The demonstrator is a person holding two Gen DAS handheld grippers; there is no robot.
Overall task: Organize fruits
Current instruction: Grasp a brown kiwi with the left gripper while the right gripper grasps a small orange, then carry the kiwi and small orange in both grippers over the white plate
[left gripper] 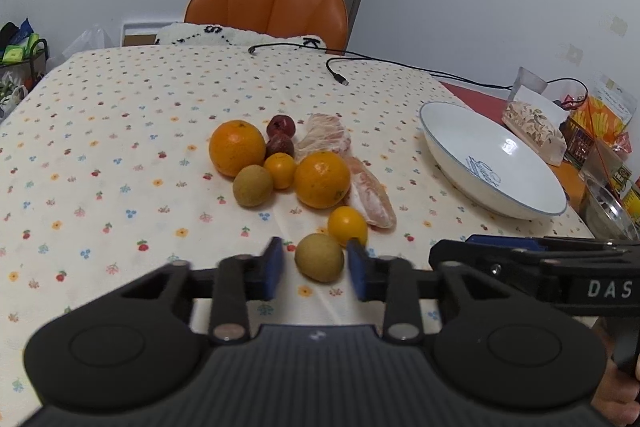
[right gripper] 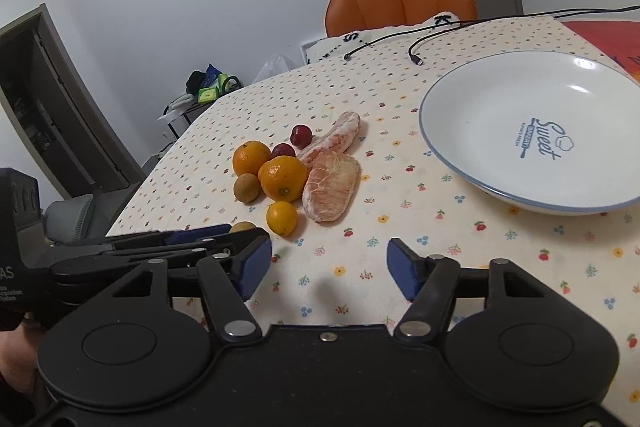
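Note:
Fruit lies in a cluster on the flowered tablecloth: two oranges (left gripper: 237, 147) (left gripper: 322, 179), two small yellow citrus (left gripper: 280, 170) (left gripper: 347, 225), two dark red fruits (left gripper: 281, 126), two peeled pomelo segments (left gripper: 370, 197) (left gripper: 325, 139) and two brownish-green round fruits (left gripper: 253, 185) (left gripper: 319, 257). My left gripper (left gripper: 316, 269) is open, its blue pads on either side of the nearer brownish-green fruit, with small gaps. My right gripper (right gripper: 329, 267) is open and empty over bare cloth, in front of the cluster (right gripper: 284, 178). A white plate (right gripper: 472, 95) stands to the right.
An orange chair (left gripper: 266, 5) stands at the table's far edge. Black cables (left gripper: 338, 73) lie on the far cloth. Snack bags (left gripper: 536, 131) and a metal bowl (left gripper: 608, 217) sit right of the plate (left gripper: 444, 131). The table's left edge shows in the right wrist view (right gripper: 160, 167).

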